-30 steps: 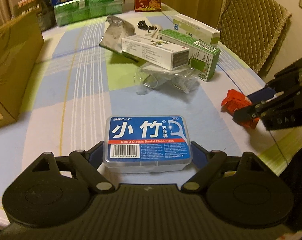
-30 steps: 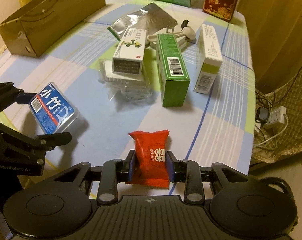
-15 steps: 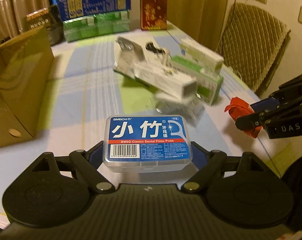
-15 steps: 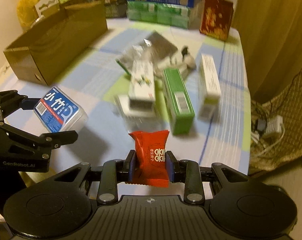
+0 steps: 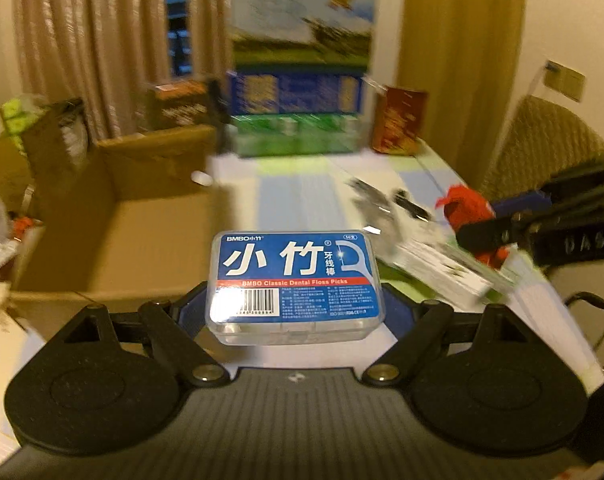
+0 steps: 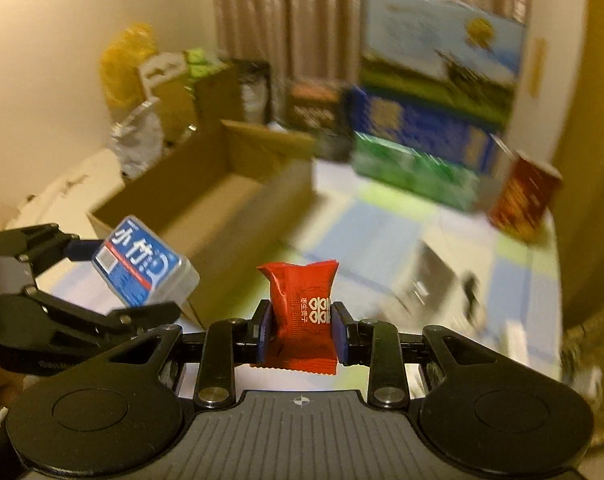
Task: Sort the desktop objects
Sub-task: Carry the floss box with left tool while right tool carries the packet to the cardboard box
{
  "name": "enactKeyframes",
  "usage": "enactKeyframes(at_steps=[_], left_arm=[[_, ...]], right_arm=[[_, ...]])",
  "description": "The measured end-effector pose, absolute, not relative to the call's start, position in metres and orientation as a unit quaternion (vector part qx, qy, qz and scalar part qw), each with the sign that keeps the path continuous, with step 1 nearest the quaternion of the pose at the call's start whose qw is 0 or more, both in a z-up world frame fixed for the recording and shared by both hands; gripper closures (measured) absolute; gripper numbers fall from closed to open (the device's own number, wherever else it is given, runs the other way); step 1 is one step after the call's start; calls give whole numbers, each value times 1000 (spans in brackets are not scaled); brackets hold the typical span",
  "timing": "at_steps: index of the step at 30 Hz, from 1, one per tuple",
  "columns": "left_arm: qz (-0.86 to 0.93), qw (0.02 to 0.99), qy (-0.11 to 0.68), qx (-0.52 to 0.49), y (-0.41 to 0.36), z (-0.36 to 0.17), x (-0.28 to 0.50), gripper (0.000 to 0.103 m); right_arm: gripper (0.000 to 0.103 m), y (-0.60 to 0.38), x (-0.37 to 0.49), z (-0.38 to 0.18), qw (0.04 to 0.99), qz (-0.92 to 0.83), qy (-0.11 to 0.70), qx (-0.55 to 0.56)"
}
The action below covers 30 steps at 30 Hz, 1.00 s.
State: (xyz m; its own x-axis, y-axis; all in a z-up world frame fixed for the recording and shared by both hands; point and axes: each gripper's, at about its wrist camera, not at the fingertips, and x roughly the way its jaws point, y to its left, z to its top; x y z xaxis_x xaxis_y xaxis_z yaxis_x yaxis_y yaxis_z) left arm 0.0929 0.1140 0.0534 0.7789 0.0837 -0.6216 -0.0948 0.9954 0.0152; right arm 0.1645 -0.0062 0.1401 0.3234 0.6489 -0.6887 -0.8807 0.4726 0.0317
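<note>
My left gripper (image 5: pixel 295 312) is shut on a clear dental floss pick box with a blue label (image 5: pixel 294 282) and holds it in the air near the open brown cardboard box (image 5: pixel 125 236). My right gripper (image 6: pixel 302 334) is shut on a red candy packet (image 6: pixel 304 316), also raised above the table. The floss box (image 6: pixel 141 266) and the left gripper show at the left of the right wrist view. The red packet (image 5: pixel 468 210) shows at the right of the left wrist view. The cardboard box (image 6: pixel 205 204) looks empty inside.
Blurred medicine boxes (image 5: pixel 442 268) and a silver pouch (image 5: pixel 376 200) lie on the checked tablecloth. Stacked blue and green cartons (image 5: pixel 299 100) and a red box (image 5: pixel 400 120) stand at the back. Bags and clutter (image 6: pixel 141 128) sit behind the cardboard box. A chair (image 5: pixel 542 140) stands at the right.
Both grippers have lifted and tilted up with their objects and moved toward the cardboard box. The table items have dropped lower in view and blur from the motion.
</note>
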Motion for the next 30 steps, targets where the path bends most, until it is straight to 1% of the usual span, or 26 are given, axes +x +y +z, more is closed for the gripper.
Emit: enactKeyframes(at_steps=[5, 10, 15, 22, 30], left_arm=[[80, 942, 326, -4, 177, 70, 91, 19], [92, 937, 338, -2, 241, 70, 105, 19], [77, 934, 349, 1, 286, 63, 128, 19], [53, 930, 362, 34, 304, 36, 152, 18], [52, 920, 388, 30, 318, 9, 164, 18]], right_arm=[[75, 68, 160, 150, 778, 511, 320, -176], [75, 131, 165, 137, 766, 519, 335, -179], [75, 174, 175, 117, 755, 522, 349, -188], [75, 207, 183, 84, 741, 528, 364, -201], [75, 224, 191, 58, 731, 531, 380, -201]])
